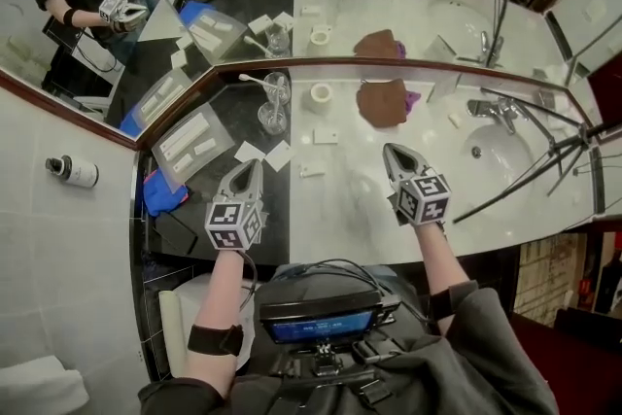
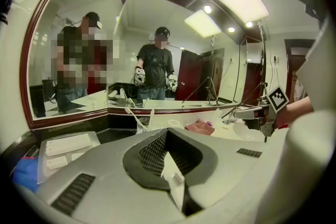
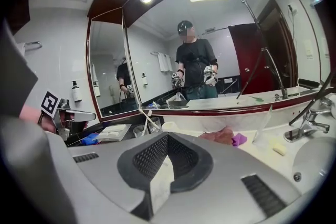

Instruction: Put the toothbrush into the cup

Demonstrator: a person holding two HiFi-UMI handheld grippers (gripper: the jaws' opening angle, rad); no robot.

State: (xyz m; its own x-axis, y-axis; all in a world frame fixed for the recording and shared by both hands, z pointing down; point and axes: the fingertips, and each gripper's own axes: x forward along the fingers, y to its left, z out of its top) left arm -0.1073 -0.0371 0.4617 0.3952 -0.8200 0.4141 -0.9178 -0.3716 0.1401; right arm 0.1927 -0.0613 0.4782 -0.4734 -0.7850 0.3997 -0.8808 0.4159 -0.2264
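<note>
Two hand-held grippers are closed tight with nothing in them: the left hand-held gripper (image 1: 255,167) and the right hand-held gripper (image 1: 389,151) hang near the front of the pale marble table (image 1: 350,199). The thin white toothbrush (image 1: 260,83) leans inside the clear glass cup (image 1: 274,117), so the job looks done.

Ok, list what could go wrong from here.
1. The toothbrush leans far out of the glass cup; a nudge on its raised end could tip the cup.
2. The left gripper, jaws shut and empty, is nearest that cup, so a forward sweep might knock it over.
</note>
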